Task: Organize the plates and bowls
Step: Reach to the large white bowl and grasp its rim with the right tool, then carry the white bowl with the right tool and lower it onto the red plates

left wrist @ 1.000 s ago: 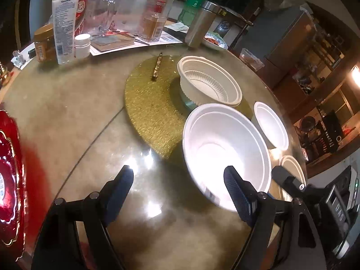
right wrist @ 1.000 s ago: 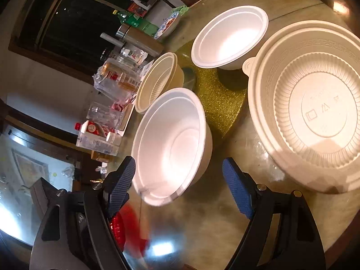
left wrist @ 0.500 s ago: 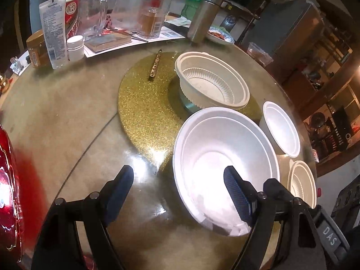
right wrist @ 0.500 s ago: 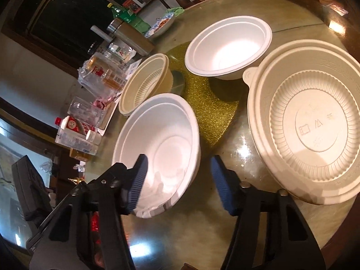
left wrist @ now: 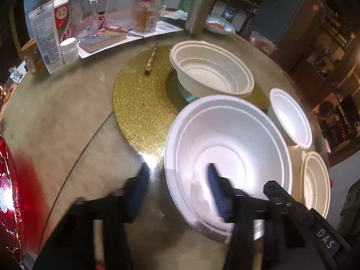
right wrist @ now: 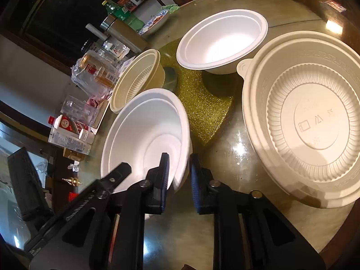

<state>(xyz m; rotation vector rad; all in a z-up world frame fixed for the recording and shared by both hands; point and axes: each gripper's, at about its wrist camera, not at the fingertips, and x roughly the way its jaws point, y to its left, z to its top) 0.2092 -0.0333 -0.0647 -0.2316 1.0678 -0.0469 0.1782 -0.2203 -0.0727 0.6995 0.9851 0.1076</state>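
A large white foam bowl [left wrist: 227, 148] sits at the near edge of the round table; it also shows in the right wrist view [right wrist: 146, 135]. My right gripper [right wrist: 178, 175] is shut on this bowl's near rim, one finger inside and one outside. My left gripper [left wrist: 177, 184] is blurred, its jaws narrowed and straddling the bowl's left rim; I cannot tell whether they grip it. A ribbed cream bowl [left wrist: 211, 72] stands on the gold mat [left wrist: 139, 103]. A smaller white bowl [left wrist: 290, 117] and a ribbed cream lid [right wrist: 308, 117] lie to the right.
Bottles, a tube, plastic boxes and a steel flask [left wrist: 199, 6] crowd the far side of the table. A gold stick [left wrist: 151, 56] lies on the mat. A red dish [left wrist: 9, 202] sits at the left edge. The table edge is close on the right.
My right gripper has closed onto the large white bowl's rim. My left gripper has narrowed and moved in over the bowl's left rim. The bowl has shifted slightly toward me.
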